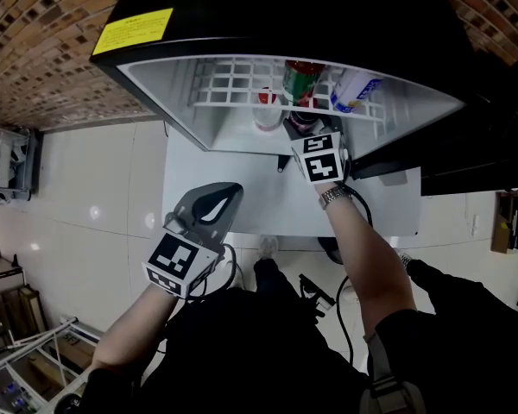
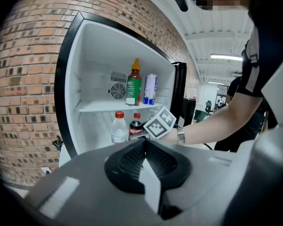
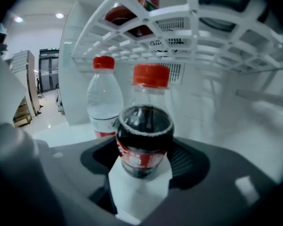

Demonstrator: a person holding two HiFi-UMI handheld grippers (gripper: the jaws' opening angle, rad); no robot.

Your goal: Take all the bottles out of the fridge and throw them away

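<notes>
Bright white fridge interior (image 2: 99,79), heavy fisheye warp, black corners, and the close red-capped dark cola bottle (image 3: 144,140) looks soft.

A brick wall (image 1: 34,41) of mottled brown and tan runs along one side, with a small white socket (image 2: 46,170) set low in it. The floor (image 1: 95,205) is glossy pale tile that throws back the lamps. Overhead are white beams and a strip light (image 2: 225,57). A metal rack (image 1: 22,343) stands off to one side. Farther off is a dark doorway (image 3: 49,72) under round ceiling spots (image 3: 19,19).
</notes>
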